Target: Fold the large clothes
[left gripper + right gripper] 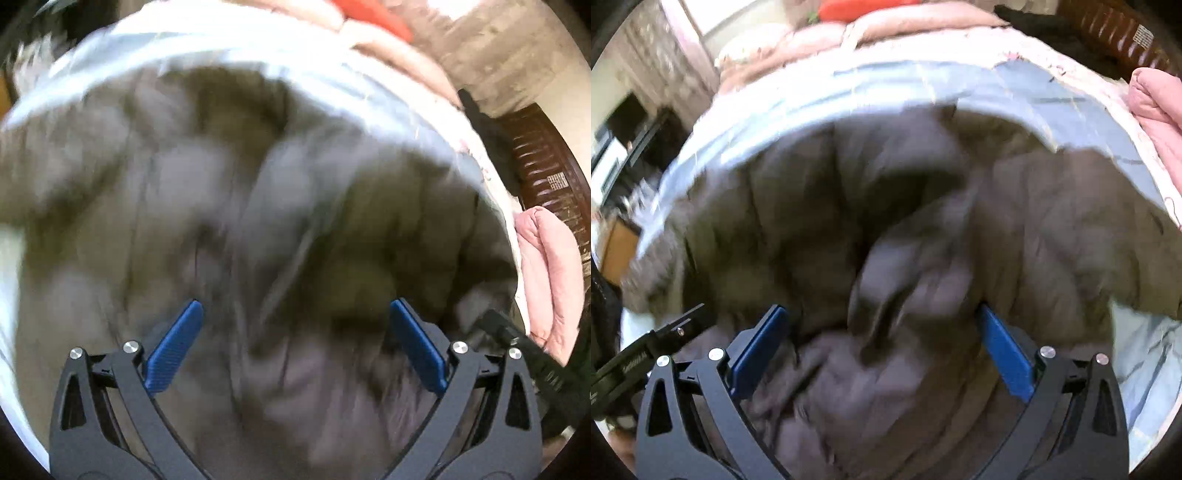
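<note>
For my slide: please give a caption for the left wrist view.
Open left claw above a grey coat on a pale blue sheet.

**Big coat fills the bed, open room only at the edges**

The brown coat point(280, 206) covers most of the blue sheet point(207, 48). It is puffy and bumpy, so it blocks the middle. Both views are blurry.

The left gripper point(295, 345) has its blue fingers point(177, 347) wide apart, with only coat in the gap. The right gripper point(882, 349) is the same, and a raised fold of coat sits between its fingers.

A free strip of sheet runs along the far side. Past it lies a pink blanket point(1156, 114). A dark wooden headboard point(550, 173) blocks the far right.
</note>
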`<control>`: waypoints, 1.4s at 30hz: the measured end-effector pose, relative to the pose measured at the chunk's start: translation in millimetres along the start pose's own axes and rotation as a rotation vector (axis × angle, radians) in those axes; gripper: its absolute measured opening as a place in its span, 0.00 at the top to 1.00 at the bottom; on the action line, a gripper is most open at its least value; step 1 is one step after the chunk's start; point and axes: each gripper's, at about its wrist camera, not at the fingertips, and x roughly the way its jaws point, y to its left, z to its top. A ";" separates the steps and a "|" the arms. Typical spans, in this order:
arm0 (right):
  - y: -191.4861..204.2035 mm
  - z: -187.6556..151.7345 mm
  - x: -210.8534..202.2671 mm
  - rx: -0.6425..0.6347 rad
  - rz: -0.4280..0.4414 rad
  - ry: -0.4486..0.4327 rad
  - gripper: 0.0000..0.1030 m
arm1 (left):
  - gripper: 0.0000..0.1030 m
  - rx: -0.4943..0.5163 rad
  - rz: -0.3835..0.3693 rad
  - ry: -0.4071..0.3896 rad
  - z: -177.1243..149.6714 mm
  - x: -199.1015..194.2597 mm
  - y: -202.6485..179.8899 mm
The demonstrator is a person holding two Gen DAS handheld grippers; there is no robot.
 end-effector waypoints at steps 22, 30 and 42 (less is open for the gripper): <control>-0.9 119.3 152.3 0.000 -0.079 -0.135 0.01 | 0.02 0.089 0.030 -0.150 162.3 157.5 -13.6; 1.1 120.0 152.0 0.032 -0.090 -0.155 0.01 | 0.02 0.075 -0.006 -0.189 161.5 163.3 -11.9; 23.7 94.7 107.4 -0.019 -0.191 -0.231 0.01 | 0.02 -0.005 -0.002 -0.222 112.3 82.5 -66.2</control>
